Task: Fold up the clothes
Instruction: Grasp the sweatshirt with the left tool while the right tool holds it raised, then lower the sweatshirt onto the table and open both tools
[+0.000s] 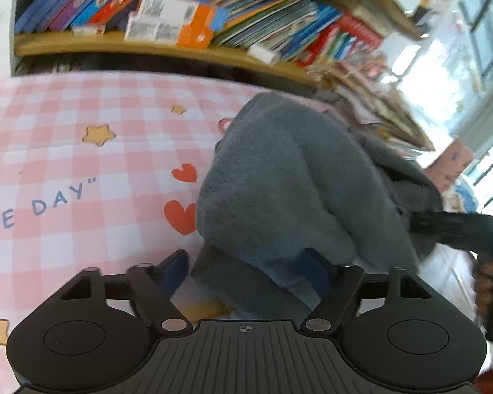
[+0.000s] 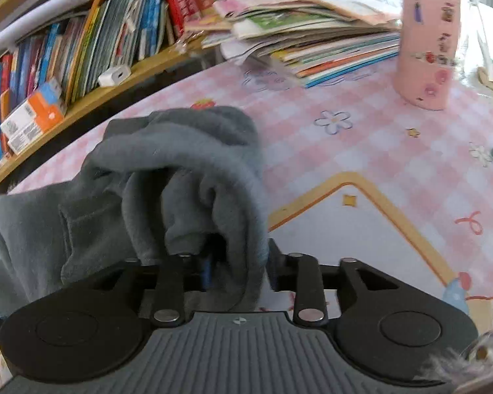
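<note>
A grey fleece garment [image 1: 289,177] lies bunched on the pink checked tablecloth [image 1: 65,151]. My left gripper [image 1: 246,272] has its fingers spread wide, and a fold of the grey cloth drapes down between them. In the right wrist view the same garment [image 2: 167,177] is heaped in front of my right gripper [image 2: 236,262], whose fingers are closed on a hanging fold of it. The right gripper also shows in the left wrist view [image 1: 457,229], dark, at the garment's right edge.
A wooden bookshelf [image 1: 148,46] full of books runs along the far edge of the table. A stack of magazines [image 2: 312,42] and a pink cylindrical holder [image 2: 427,46] stand on the tablecloth [image 2: 378,151] at the back right.
</note>
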